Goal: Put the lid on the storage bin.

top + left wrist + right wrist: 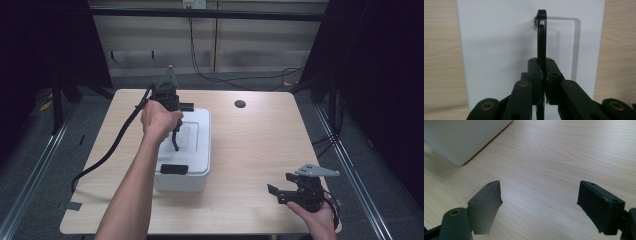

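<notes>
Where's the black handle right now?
High view, left side: the handle stands up from the white box's lid, clamped in the left tool.

White box w/ a black handle on its lid and a black latch at 6 o'clock. Both tools black: left tool, right tool, each w/ a grey plate. Desk pale wood grain, dark round hole at 12 o'clock.

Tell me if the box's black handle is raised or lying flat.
Raised: the left tool is shut on the handle, standing above the white box lid.
</notes>
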A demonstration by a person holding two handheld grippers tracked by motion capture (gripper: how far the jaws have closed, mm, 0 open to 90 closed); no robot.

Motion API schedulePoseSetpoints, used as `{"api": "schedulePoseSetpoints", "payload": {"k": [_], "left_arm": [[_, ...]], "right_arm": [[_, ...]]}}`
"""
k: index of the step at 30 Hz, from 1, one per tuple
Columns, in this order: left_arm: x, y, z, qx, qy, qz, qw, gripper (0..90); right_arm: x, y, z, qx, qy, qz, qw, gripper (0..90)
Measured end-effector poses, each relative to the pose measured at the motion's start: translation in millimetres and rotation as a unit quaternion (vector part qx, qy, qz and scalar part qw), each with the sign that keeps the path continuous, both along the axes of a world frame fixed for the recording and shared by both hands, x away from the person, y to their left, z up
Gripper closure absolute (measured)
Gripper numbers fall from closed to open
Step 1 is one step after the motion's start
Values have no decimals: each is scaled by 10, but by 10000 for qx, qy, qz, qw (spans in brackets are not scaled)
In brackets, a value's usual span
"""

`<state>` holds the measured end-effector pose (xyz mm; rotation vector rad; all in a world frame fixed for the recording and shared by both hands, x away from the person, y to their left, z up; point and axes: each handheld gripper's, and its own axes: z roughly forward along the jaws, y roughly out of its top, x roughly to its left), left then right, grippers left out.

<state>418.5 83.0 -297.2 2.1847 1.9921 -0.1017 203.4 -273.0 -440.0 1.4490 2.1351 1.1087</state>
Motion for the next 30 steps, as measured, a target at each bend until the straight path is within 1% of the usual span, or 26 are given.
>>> {"api": "schedulePoseSetpoints", "payload": {"k": [4, 9, 12, 14, 15, 16, 17, 18, 19, 20, 22, 23, 24, 25, 26, 27, 28, 30], "left_arm": [[3, 3, -2, 12, 14, -20, 10000, 848], [15, 27, -7, -31, 39, -7, 10000, 844], [20, 34, -18, -6, -6, -17, 10000, 838], [26, 53, -28, -30, -110, -40, 9999, 831], [28, 56, -41, -39, -118, -38, 9999, 830], [35, 63, -67, -89, -53, -97, 9999, 824], [44, 96, -92, -182, -38, -156, 9997, 796], [51, 116, -103, -110, -73, -174, 9998, 784], [55, 137, -116, -130, -67, -169, 9997, 782], [57, 161, -129, -226, -81, -162, 9996, 771], [65, 203, -143, -259, -86, -178, 9995, 763], [65, 219, -142, -302, -94, -206, 9993, 747], [65, 219, -142, -302, -94, -206, 9993, 738], [63, 228, -135, -301, -148, -276, 9991, 715], [61, 231, -124, -356, -232, -327, 9986, 702], [61, 238, -113, -387, -251, -407, 9981, 659], [61, 239, -102, -419, -279, -486, 9975, 641], [58, 246, -91, -437, -370, -554, 9968, 590]], "right_arm": [[0, 1, 0, -6, -8, 5, 10000, 185], [0, 2, 0, -6, 3, -4, 10000, 185], [3, 0, 0, 3, 6, 1, 10000, 185], [1, -1, 0, 5, 7, -3, 10000, 185], [1, -2, -1, 5, 7, -5, 10000, 185], [1, -3, 0, 3, 2, -3, 10000, 185], [-1, -3, 0, 8, -5, 1, 10000, 185], [-2, -2, 1, 3, -10, -2, 10000, 185], [0, -3, 0, 8, -4, 2, 10000, 185], [2, -3, -1, 12, 9, -7, 10000, 185], [6, 0, -2, 3, 4, -6, 10000, 185], [4, 0, -1, 3, 3, 3, 10000, 185], [4, 0, -1, -1, 0, 6, 10000, 185], [3, -1, -1, 2, 1, -3, 10000, 185], [3, -2, -1, 3, 2, -5, 10000, 185], [3, -2, -1, 2, 2, -9, 10000, 185], [3, -1, -1, 0, 1, -8, 10000, 185], [2, 2, 0, -8, -5, -1, 10000, 185]]}}
